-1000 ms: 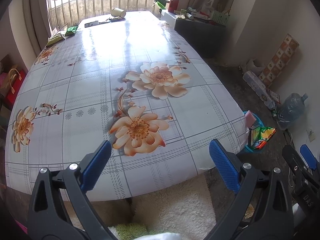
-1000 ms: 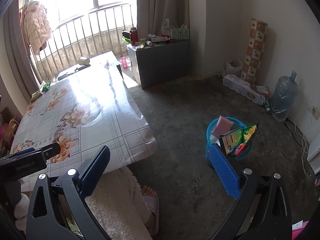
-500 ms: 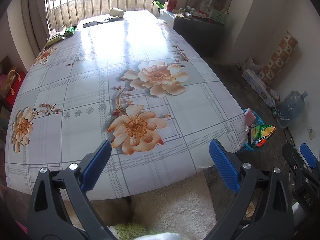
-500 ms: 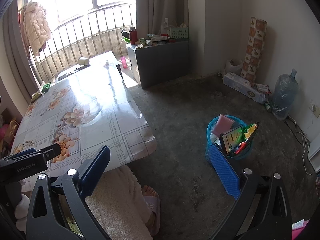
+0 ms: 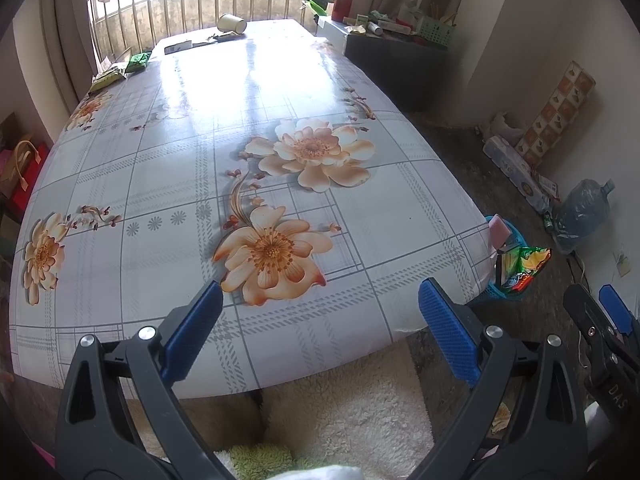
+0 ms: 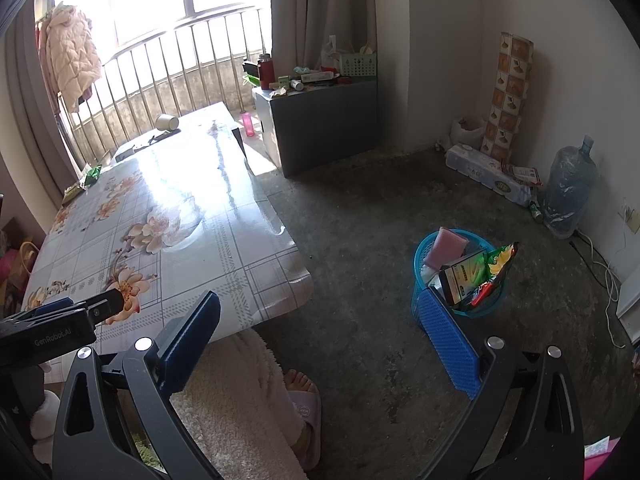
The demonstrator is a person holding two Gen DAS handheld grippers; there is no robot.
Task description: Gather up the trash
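Observation:
My left gripper (image 5: 320, 328) is open and empty, held over the near edge of the floral table (image 5: 256, 184). My right gripper (image 6: 320, 344) is open and empty, held above the floor beside the table. A blue trash basket (image 6: 456, 276) stands on the floor to the right, holding a pink sponge, a box and a green snack wrapper; it also shows in the left wrist view (image 5: 508, 272). On the table's far end lie a tipped paper cup (image 5: 231, 24), a flat white packet (image 5: 178, 46) and green wrappers (image 5: 138, 60).
A grey cabinet (image 6: 320, 120) cluttered on top stands at the back. A water jug (image 6: 568, 196), a patterned roll (image 6: 506, 96) and packs sit along the right wall. A person's slippered foot (image 6: 302, 400) and fluffy robe are below the grippers.
The left gripper has drifted slightly, so the table appears shifted a little to the left and up. The right view has barely changed. Both stay open.

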